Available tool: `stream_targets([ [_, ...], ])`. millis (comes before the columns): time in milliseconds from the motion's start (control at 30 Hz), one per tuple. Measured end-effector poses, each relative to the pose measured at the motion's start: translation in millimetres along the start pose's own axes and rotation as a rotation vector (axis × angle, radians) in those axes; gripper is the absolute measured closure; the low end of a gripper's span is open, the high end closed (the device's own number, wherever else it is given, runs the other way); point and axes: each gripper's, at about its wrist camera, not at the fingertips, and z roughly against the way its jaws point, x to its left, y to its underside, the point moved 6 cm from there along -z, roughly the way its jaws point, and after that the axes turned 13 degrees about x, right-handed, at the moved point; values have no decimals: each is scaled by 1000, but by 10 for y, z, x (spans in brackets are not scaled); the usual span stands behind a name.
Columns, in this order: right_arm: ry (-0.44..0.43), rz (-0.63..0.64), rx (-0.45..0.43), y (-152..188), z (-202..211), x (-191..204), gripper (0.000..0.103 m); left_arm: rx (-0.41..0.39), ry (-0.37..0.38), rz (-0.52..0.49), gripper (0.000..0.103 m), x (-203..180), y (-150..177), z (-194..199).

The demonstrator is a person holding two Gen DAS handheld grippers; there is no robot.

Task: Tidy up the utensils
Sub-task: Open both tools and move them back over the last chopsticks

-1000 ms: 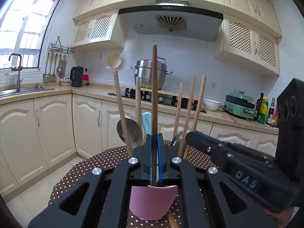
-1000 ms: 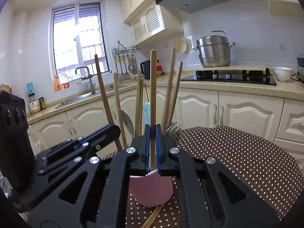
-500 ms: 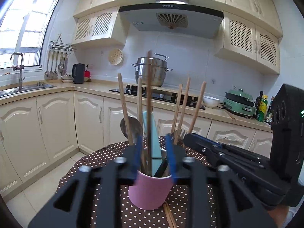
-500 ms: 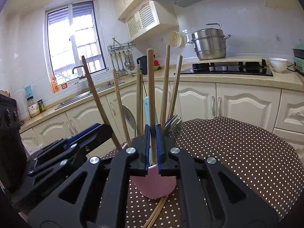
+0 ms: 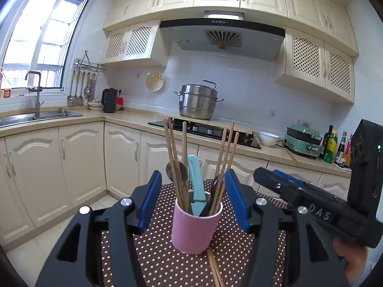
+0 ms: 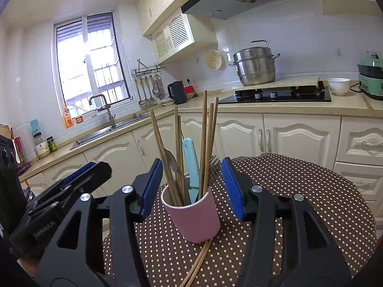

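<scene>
A pink cup (image 5: 195,229) stands on the brown polka-dot table (image 5: 158,258). It holds several wooden chopsticks (image 5: 176,165), a metal spoon (image 5: 176,171), a fork and a light-blue handled utensil (image 5: 196,179). My left gripper (image 5: 192,198) is open and empty, its blue pads on either side of the cup, short of it. In the right wrist view the cup (image 6: 194,217) sits between the open, empty right gripper's (image 6: 191,189) pads. A pair of chopsticks (image 6: 197,263) lies on the table under the cup's near side, also visible in the left wrist view (image 5: 214,267).
The right gripper's body (image 5: 318,210) shows at the right of the left wrist view; the left gripper's body (image 6: 55,205) shows at the left of the right wrist view. Behind the table run kitchen cabinets, a sink (image 5: 36,116), a hob with a steel pot (image 5: 198,101).
Both grippers were shut on upright chopsticks over the cup. Both have opened and drawn back; the chopsticks now stand in the cup.
</scene>
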Motion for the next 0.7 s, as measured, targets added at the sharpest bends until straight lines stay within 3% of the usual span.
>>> stream_targets([
  [167,19,0,48,172,100,-25,48,45,-7,4,45,0,108,117],
  [300,41,-8,104,363,120,-76,43,152,4,31,42,15,266,68],
  [433,76,-19,197,617,52,-179,40,349,59,84,42,41,548,-155],
  [533,100,-35,260,825,-7,-276,38,504,58,88,42,32,823,-357],
  [700,129,-65,331,1113,-97,-438,35,669,54,100,42,18,1203,-570],
])
